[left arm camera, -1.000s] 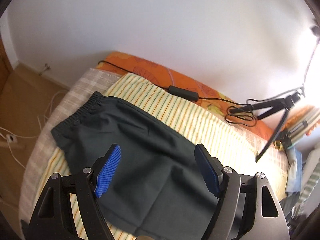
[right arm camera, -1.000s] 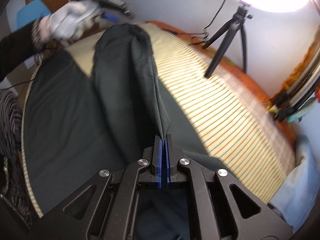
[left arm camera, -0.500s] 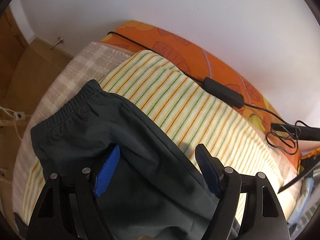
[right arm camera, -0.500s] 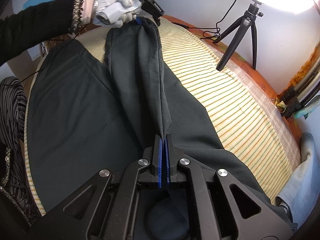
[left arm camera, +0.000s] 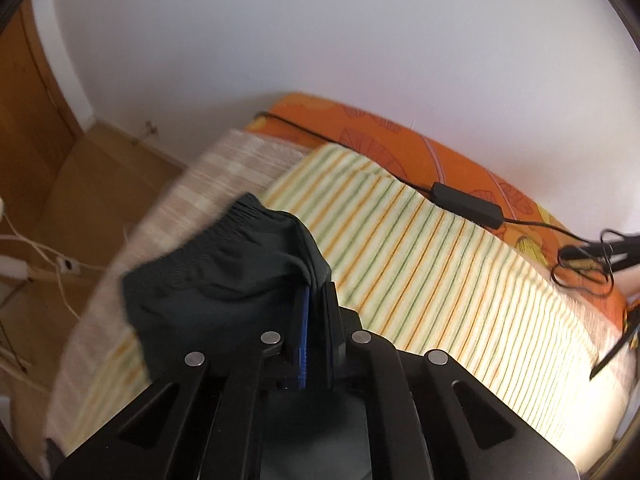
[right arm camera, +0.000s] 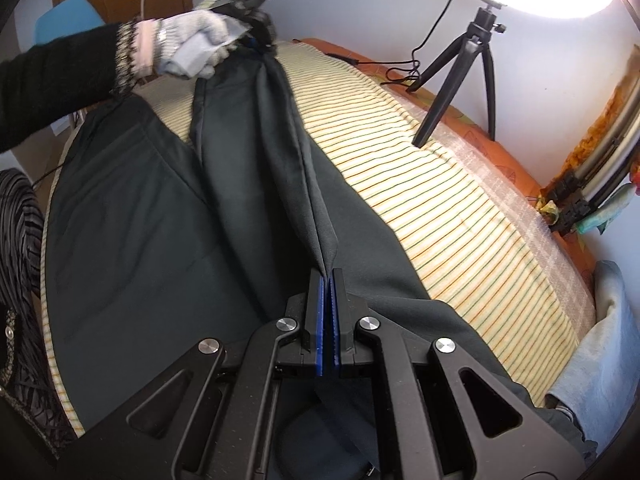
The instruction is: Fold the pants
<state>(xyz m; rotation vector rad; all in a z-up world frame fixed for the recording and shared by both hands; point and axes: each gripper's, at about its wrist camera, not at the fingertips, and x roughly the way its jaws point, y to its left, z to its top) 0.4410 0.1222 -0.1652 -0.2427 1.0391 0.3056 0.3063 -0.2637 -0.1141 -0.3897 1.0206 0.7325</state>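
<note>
Behind the bed a white wall is rising, and the striped sheet [right arm camera: 440, 184] is covering the mattress over an orange cover [left arm camera: 400, 136], with a black tripod [right arm camera: 456, 80] standing near the far edge. On this sheet the dark pants [right arm camera: 132, 208] are lying, partly spread flat and partly lifted.

The left gripper [left arm camera: 316, 300] has just been closing, and its jaws are now pinching the fabric near the elastic waistband [left arm camera: 224, 236]. The right gripper [right arm camera: 328, 292] is holding its jaws tight on an edge of one leg further down. Between the two grips the cloth is forming a long raised ridge.

I think the step in hand is the first lengthwise fold, one leg going over the other. The next move is probably asking both hands to travel together sideways, keeping the ridge stretched.

The fabric is looking thin, matte and soft, dark green-grey, bunching at the waist.
</note>
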